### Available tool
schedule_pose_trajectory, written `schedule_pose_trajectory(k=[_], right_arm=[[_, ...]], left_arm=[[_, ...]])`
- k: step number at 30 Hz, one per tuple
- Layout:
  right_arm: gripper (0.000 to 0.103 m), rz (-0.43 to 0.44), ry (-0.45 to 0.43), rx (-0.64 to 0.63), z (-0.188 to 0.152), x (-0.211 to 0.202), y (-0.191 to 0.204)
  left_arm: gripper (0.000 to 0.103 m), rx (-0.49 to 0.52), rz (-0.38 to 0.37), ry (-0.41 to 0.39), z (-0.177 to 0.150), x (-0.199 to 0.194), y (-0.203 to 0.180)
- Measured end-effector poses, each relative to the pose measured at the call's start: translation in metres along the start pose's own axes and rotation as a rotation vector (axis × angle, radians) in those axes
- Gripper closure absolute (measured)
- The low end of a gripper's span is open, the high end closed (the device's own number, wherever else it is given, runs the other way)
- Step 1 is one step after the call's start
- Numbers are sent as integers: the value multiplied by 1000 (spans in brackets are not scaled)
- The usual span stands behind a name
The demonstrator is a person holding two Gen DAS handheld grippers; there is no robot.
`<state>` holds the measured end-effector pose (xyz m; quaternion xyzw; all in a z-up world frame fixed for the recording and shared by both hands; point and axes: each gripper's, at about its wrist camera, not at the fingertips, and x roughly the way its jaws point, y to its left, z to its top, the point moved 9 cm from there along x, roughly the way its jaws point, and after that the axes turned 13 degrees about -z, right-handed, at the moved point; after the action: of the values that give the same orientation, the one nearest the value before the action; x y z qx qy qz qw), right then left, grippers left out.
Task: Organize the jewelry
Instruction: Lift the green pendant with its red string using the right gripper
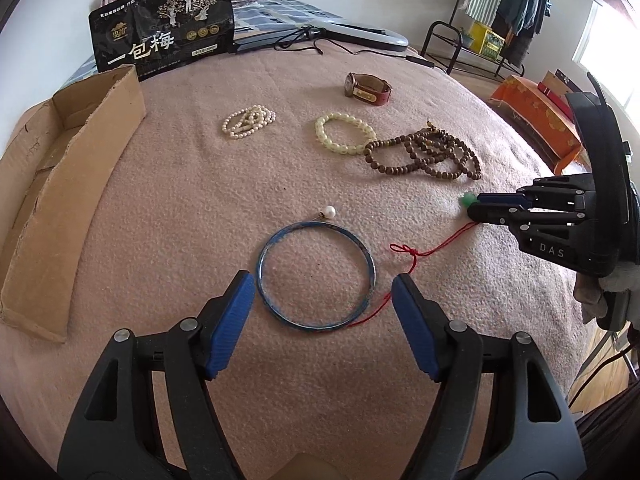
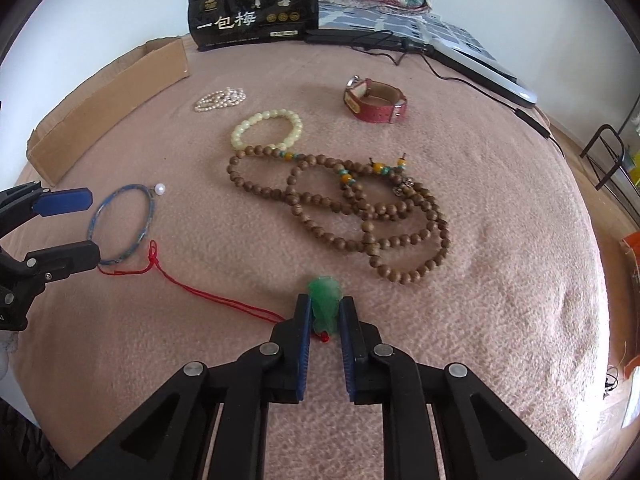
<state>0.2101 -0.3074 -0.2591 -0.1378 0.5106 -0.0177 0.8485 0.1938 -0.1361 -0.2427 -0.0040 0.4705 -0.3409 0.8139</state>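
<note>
Sorting looks barely begun: the right claw [image 2: 325,312] clamps the green pendant [image 2: 326,302] low over the bed [image 2: 500,280], the left claw [image 1: 323,292] gapes around the blue bangle [image 1: 316,274], and the beads [image 2: 340,208] and watch [image 2: 374,100] lie outside the cardboard box [image 1: 60,184].

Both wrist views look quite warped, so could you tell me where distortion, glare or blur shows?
Left wrist view: fisheye bows the box, and the window blows out. Right wrist view: the blanket bulges like a dome, and the pendant looks slightly soft.
</note>
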Motion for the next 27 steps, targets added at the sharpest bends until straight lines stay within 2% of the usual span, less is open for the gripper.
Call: schedule_pose_trajectory(k=[8, 12, 19, 23, 25, 27], right_arm=[[92, -36, 12, 47, -6, 3, -27], [92, -46, 9, 44, -7, 2, -28], [91, -49, 2, 37, -7, 1, -24], [91, -44, 3, 42, -7, 1, -24], [91, -44, 2, 42, -7, 1, -24], [91, -42, 2, 42, -7, 1, -24]], left_arm=[[30, 33, 38, 24, 1, 19, -4], [30, 49, 103, 24, 4, 25, 0], [30, 35, 152, -16, 7, 15, 8], [30, 16, 139, -36, 6, 6, 11], [25, -14, 125, -50, 4, 1, 13], [16, -39, 124, -63, 3, -1, 16]])
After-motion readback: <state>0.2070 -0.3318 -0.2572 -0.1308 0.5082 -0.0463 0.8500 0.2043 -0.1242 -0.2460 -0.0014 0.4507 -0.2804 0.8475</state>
